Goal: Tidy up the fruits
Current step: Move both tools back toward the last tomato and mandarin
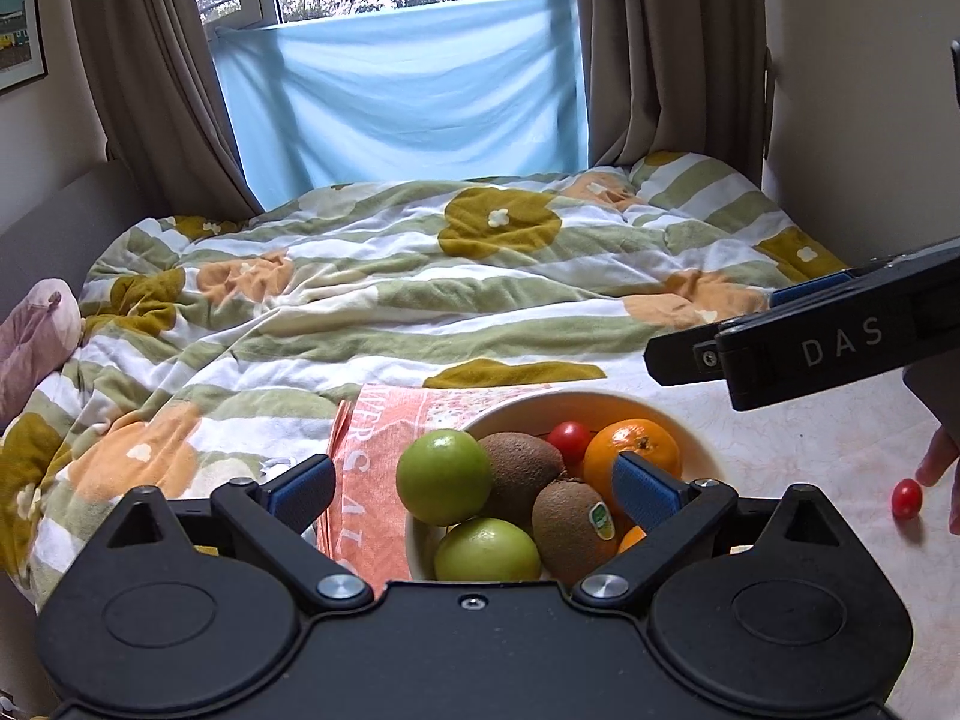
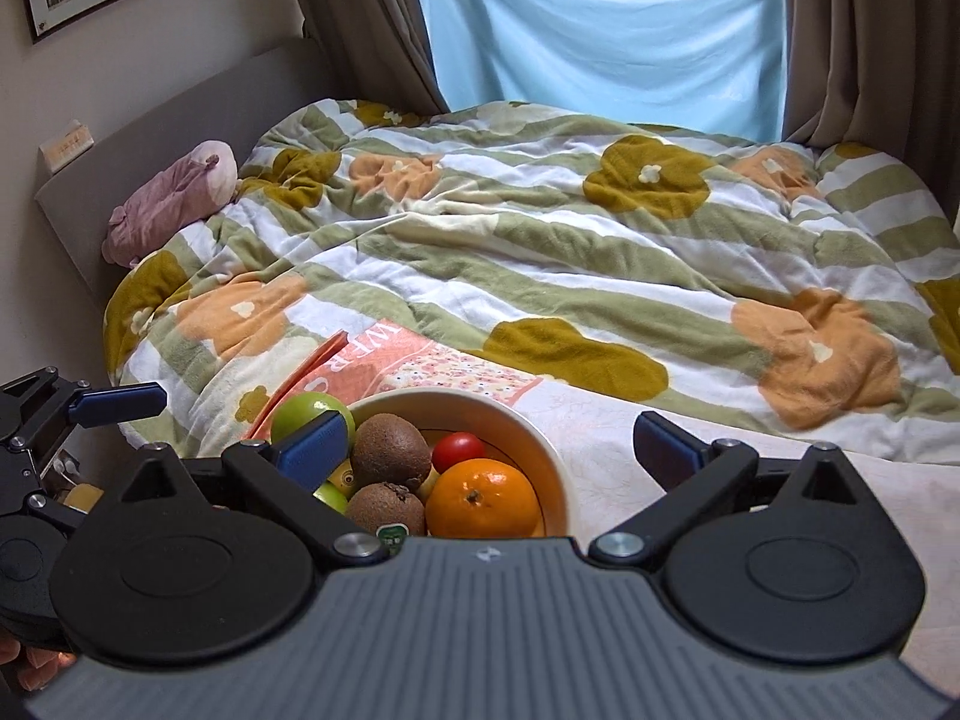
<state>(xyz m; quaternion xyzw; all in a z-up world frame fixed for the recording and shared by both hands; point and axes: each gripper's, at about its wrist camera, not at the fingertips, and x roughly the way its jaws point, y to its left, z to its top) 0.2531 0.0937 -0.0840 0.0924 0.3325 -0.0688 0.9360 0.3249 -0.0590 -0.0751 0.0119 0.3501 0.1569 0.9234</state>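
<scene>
A cream bowl (image 1: 690, 420) (image 2: 540, 429) holds two green apples (image 1: 443, 476), two kiwis (image 1: 521, 468) (image 2: 390, 450), an orange (image 1: 633, 457) (image 2: 483, 498) and a cherry tomato (image 1: 568, 441) (image 2: 459, 450). A second cherry tomato (image 1: 906, 498) lies on the table to the bowl's right. My left gripper (image 1: 474, 483) is open and empty, just above the bowl's near side. My right gripper (image 2: 492, 447) is open and empty over the bowl; it shows at the right in the left wrist view (image 1: 780, 348).
An orange-pink magazine (image 1: 378, 480) (image 2: 384, 366) lies under the bowl's far left side. A bed with a flowered quilt (image 1: 420, 288) (image 2: 600, 252) lies behind the table. A pink plush toy (image 2: 168, 204) rests by the headboard. A hand (image 1: 942, 462) shows near the loose tomato.
</scene>
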